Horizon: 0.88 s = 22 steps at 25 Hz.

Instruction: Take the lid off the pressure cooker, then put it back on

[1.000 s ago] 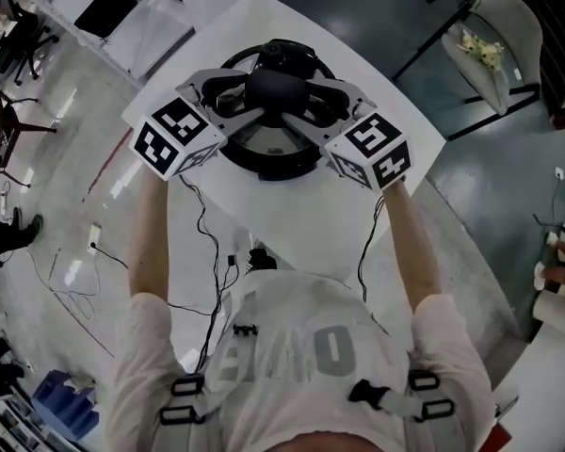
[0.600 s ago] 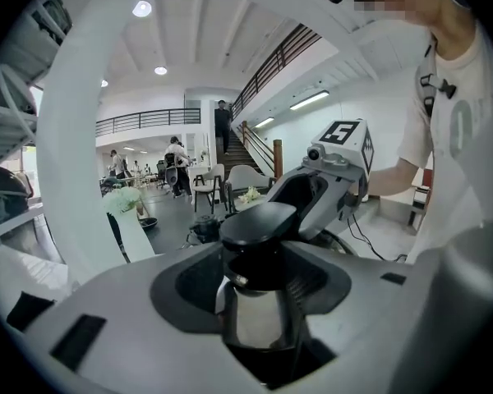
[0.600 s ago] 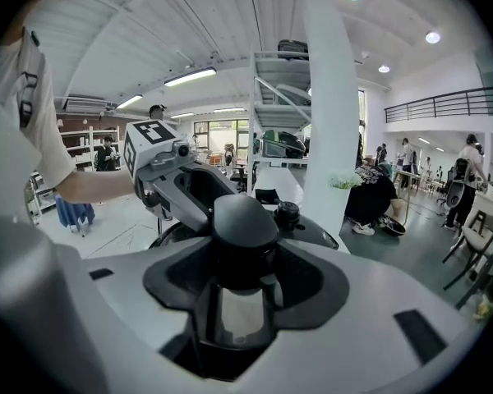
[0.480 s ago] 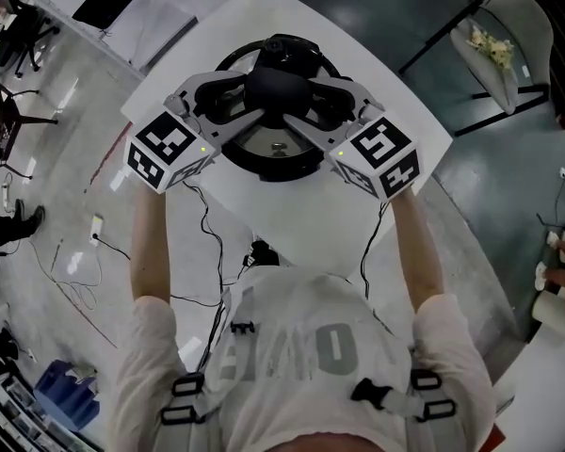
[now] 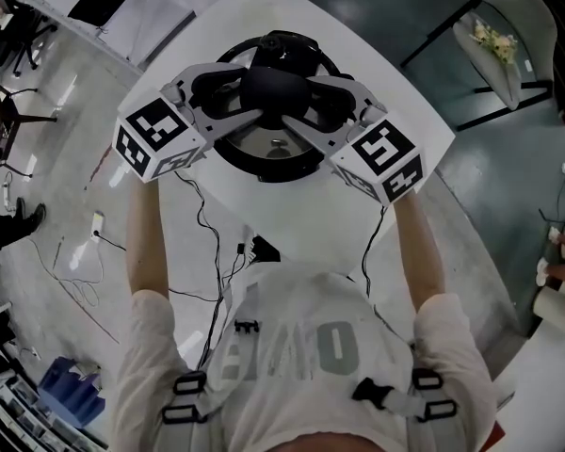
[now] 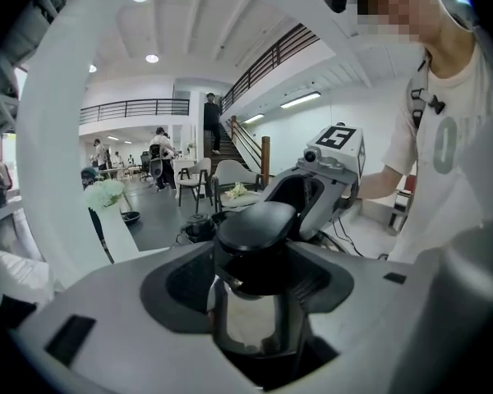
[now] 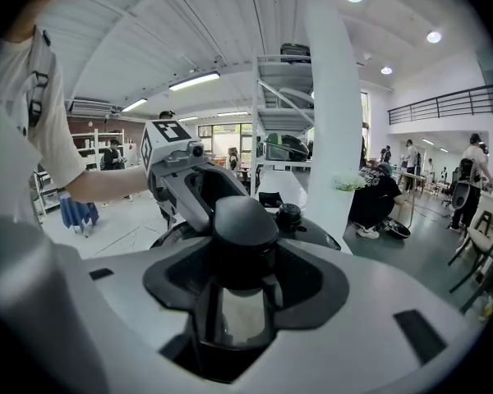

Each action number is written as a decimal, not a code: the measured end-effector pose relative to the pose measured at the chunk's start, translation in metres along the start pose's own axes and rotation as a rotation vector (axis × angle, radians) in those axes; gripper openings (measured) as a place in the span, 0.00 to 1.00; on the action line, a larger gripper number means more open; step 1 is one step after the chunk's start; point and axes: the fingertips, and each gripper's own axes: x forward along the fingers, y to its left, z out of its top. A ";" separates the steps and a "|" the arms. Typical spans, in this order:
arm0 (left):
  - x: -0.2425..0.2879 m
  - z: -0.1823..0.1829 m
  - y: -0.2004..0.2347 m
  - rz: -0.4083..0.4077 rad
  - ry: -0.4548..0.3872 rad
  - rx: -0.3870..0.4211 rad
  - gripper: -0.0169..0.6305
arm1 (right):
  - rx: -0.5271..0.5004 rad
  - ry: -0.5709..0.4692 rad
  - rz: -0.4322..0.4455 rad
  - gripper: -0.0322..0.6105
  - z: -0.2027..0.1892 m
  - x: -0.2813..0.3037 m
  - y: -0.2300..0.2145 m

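Note:
The pressure cooker (image 5: 264, 172) stands on a white table (image 5: 292, 215). Its lid has a shiny steel top (image 5: 278, 149) and a black knob (image 5: 275, 88). My left gripper (image 5: 254, 92) reaches the knob from the left and my right gripper (image 5: 301, 97) from the right. The knob (image 6: 259, 224) sits between the jaws of the left gripper (image 6: 259, 277), which are opening while the pads still touch it. The right gripper (image 7: 238, 277) is shut on the same knob (image 7: 245, 220). I cannot tell whether the lid is off the pot.
A black valve (image 5: 284, 50) sits at the lid's far side. Cables (image 5: 202, 224) trail off the table's near edge. A table with a black pad (image 5: 99, 3) stands at the far left, and a chair (image 5: 499, 45) at the far right.
The left gripper's marker cube has swung a little outward to the left. Both grippers stay on the lid's knob. The lid and cooker look unmoved.

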 end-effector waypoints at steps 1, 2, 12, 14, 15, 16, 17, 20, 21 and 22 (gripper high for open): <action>0.001 0.000 0.001 -0.021 0.010 -0.012 0.41 | 0.001 0.001 0.001 0.42 0.000 0.000 0.000; 0.002 0.000 0.001 -0.037 0.022 -0.021 0.41 | 0.001 0.002 0.002 0.42 0.000 0.000 0.000; 0.008 0.002 -0.001 -0.103 0.079 0.006 0.41 | 0.025 0.040 -0.037 0.42 0.000 0.000 -0.002; 0.007 0.002 -0.001 -0.103 0.076 0.008 0.41 | 0.032 0.042 -0.056 0.43 0.000 -0.001 -0.004; 0.007 0.002 -0.001 -0.096 0.069 0.007 0.41 | 0.037 0.046 -0.073 0.45 -0.001 -0.002 -0.005; 0.006 0.003 -0.001 -0.088 0.065 0.005 0.41 | 0.047 0.048 -0.092 0.48 -0.001 -0.004 -0.008; 0.006 0.003 -0.001 -0.081 0.068 0.002 0.41 | 0.060 0.049 -0.111 0.50 -0.002 -0.005 -0.010; 0.005 0.002 -0.001 -0.063 0.081 -0.005 0.40 | 0.079 0.040 -0.165 0.52 -0.003 -0.007 -0.013; 0.005 0.001 -0.001 -0.054 0.081 -0.009 0.40 | 0.073 0.038 -0.183 0.52 -0.003 -0.008 -0.014; 0.003 0.000 -0.002 -0.043 0.079 -0.015 0.39 | 0.067 0.037 -0.198 0.52 -0.003 -0.008 -0.015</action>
